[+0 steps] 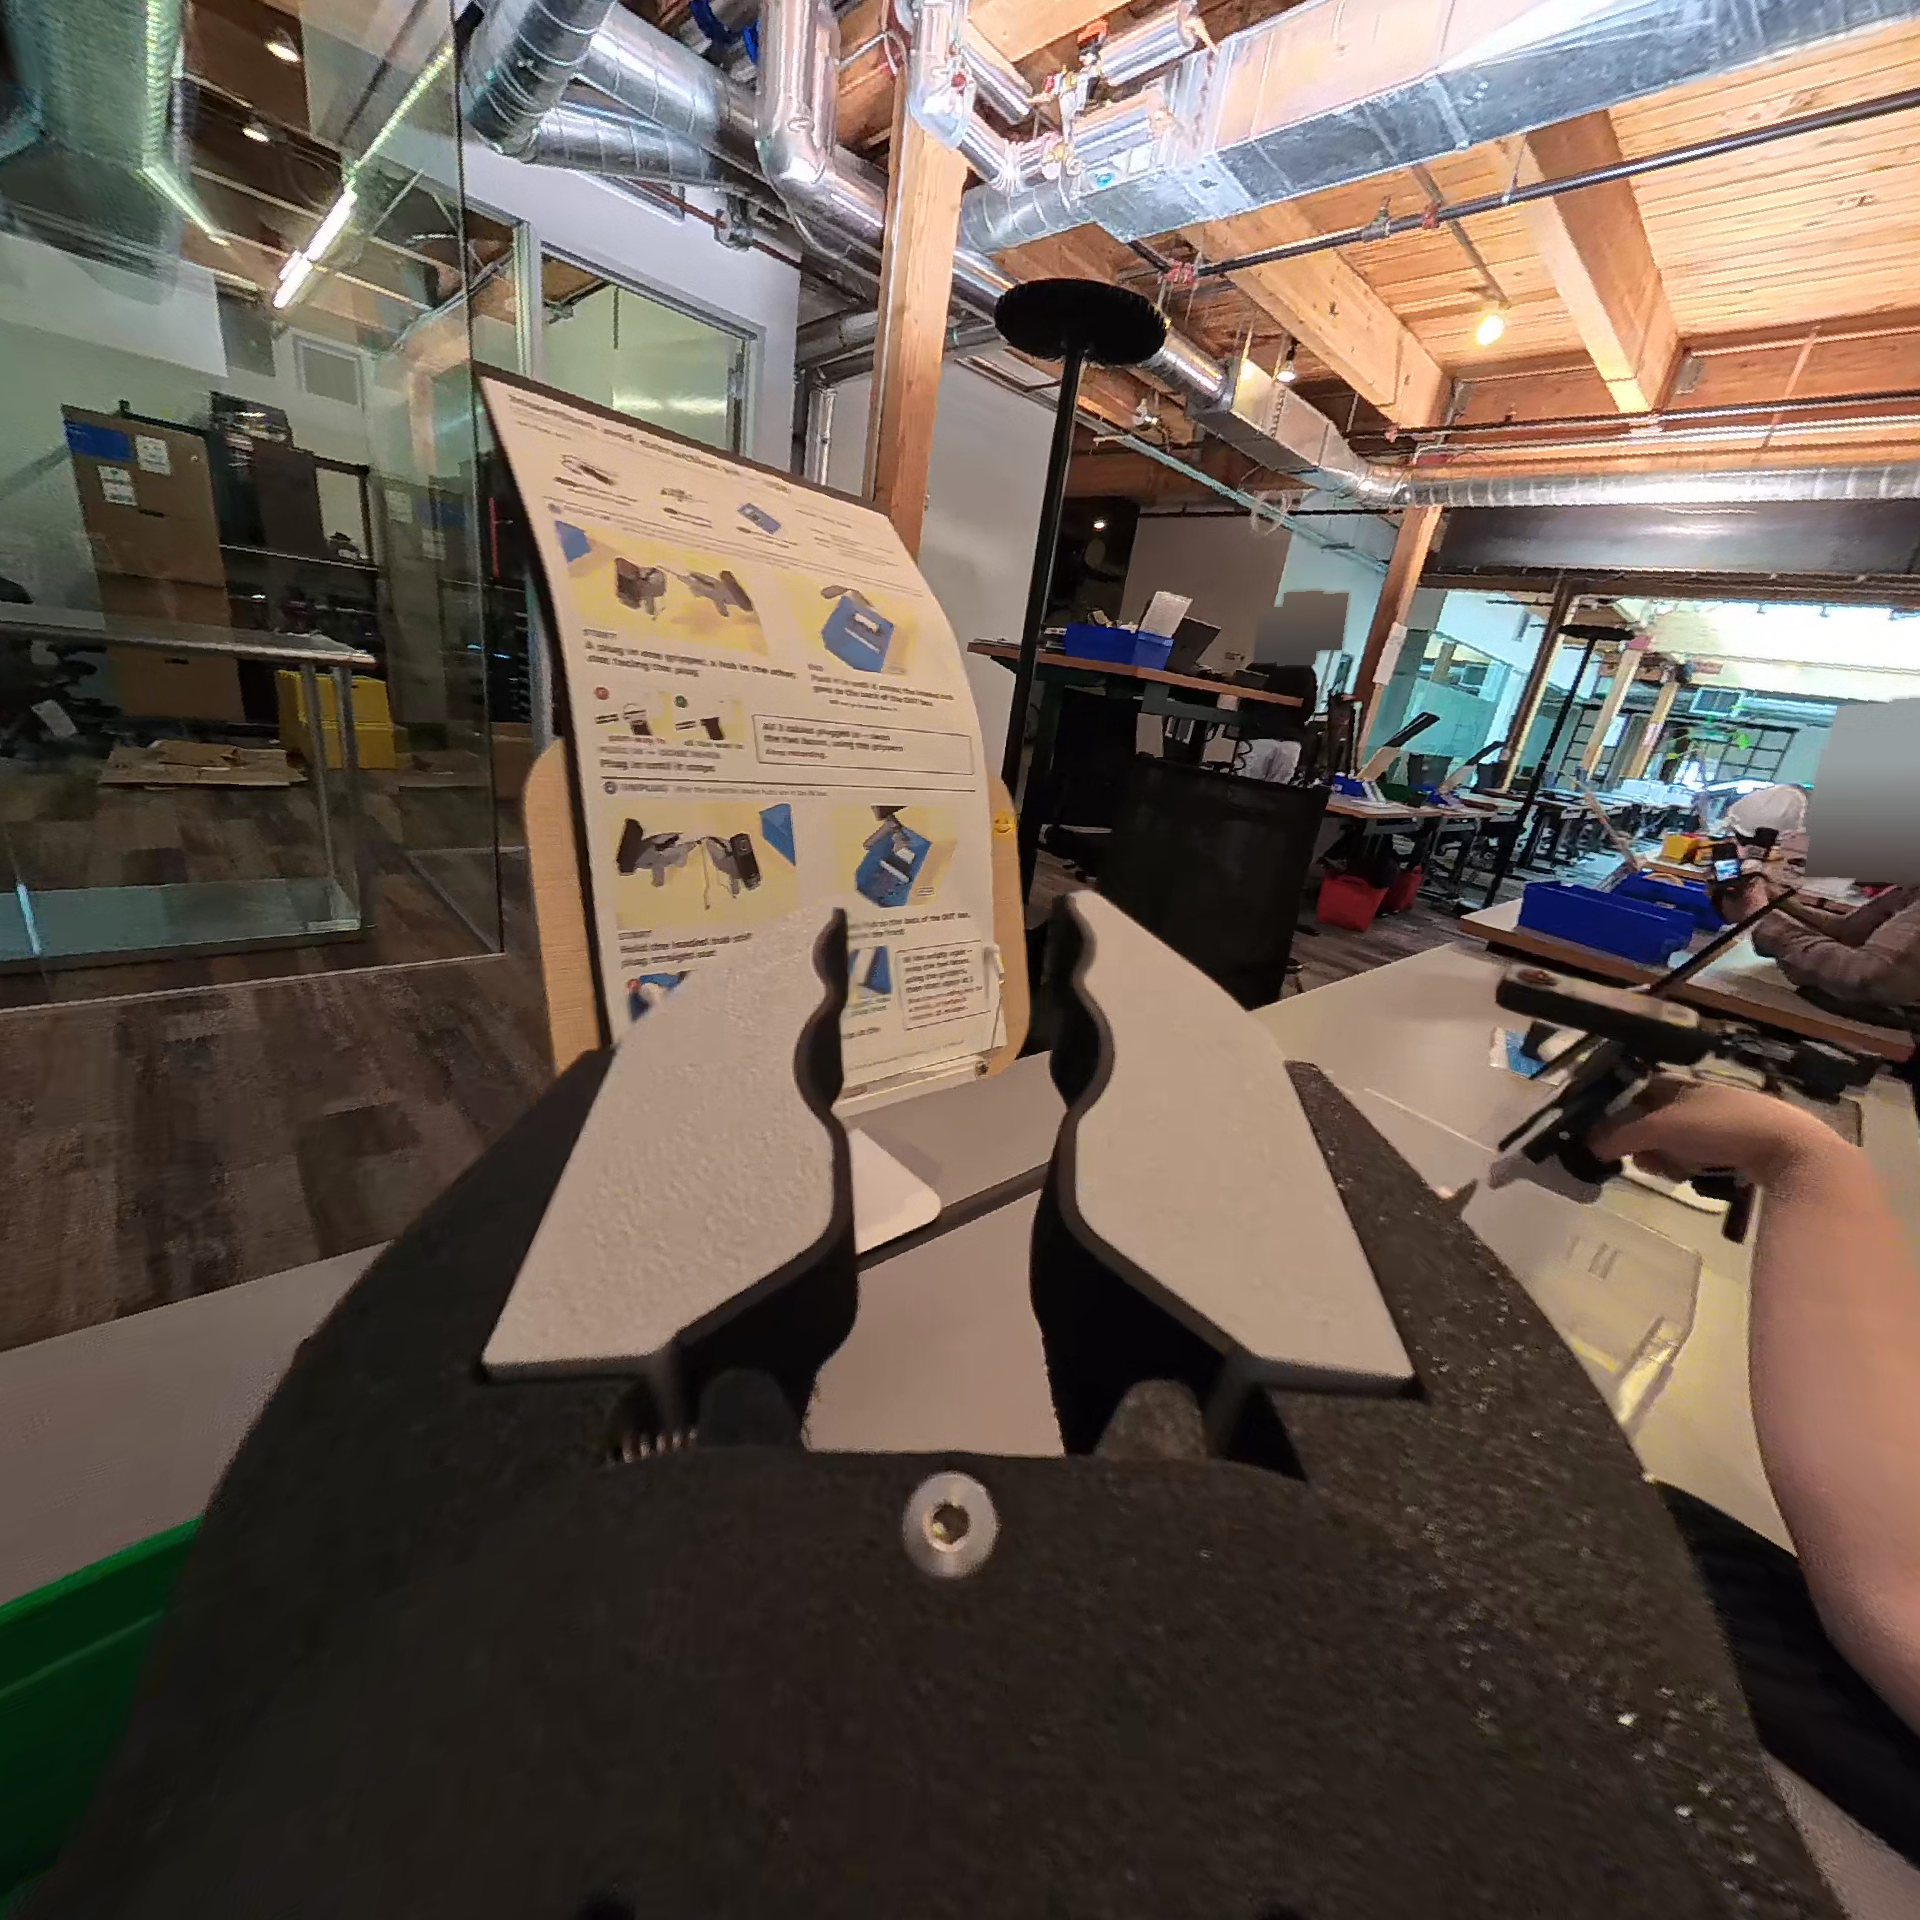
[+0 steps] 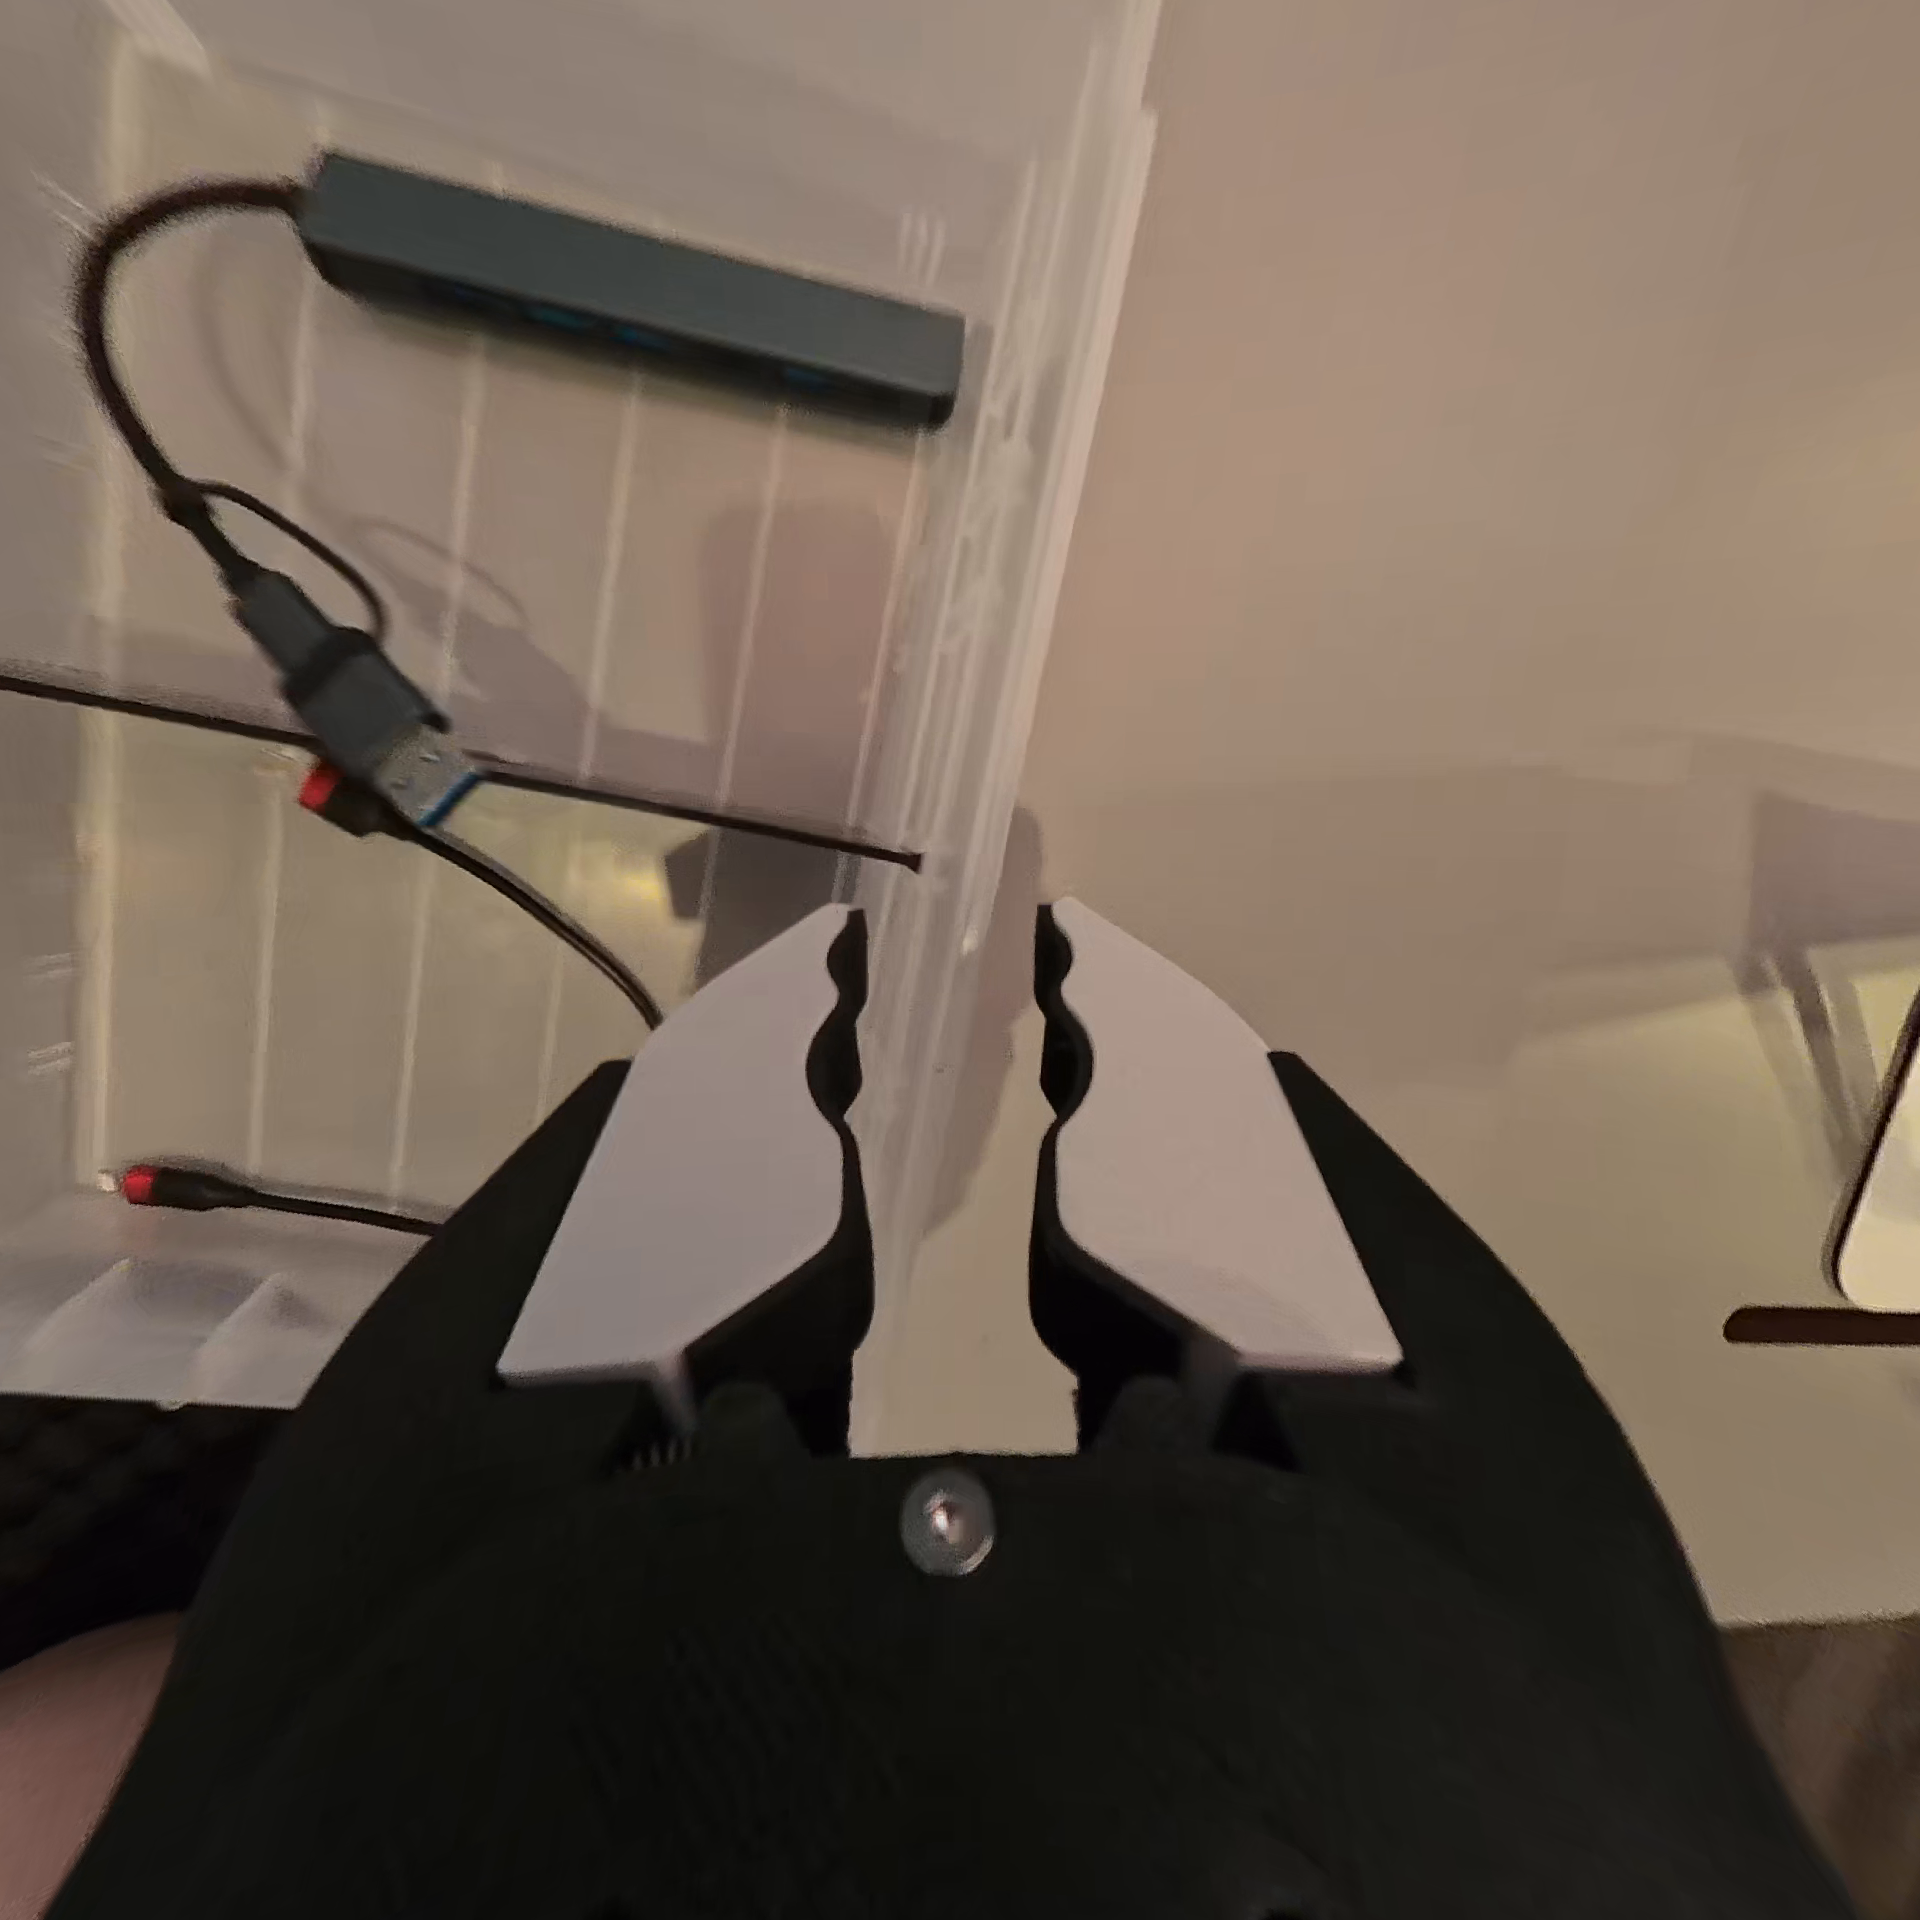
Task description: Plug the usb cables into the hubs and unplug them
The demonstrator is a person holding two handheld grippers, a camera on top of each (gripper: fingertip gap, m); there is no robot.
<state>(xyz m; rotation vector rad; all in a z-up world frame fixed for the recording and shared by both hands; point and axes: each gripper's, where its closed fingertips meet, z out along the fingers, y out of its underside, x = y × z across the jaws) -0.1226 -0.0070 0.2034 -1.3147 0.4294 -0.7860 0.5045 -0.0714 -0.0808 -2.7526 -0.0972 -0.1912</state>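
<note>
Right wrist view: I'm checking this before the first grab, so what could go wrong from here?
The right claw hangs open over the clear bin's wall, not the hub; closing now might pinch the wall. The hub's own lead and the red-tipped cables cross, so a grab could snag the wrong one. The picture is blurred, so aim may be off.

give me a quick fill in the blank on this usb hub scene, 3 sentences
1. The left tongs are open and hold ____.
2. The grey hub lies inside a clear plastic ____.
3. The ports along the hub's side are coloured ____.
4. The loose cable tip near the lower left is coloured ____.

Missing words: nothing; bin; blue; red
</note>
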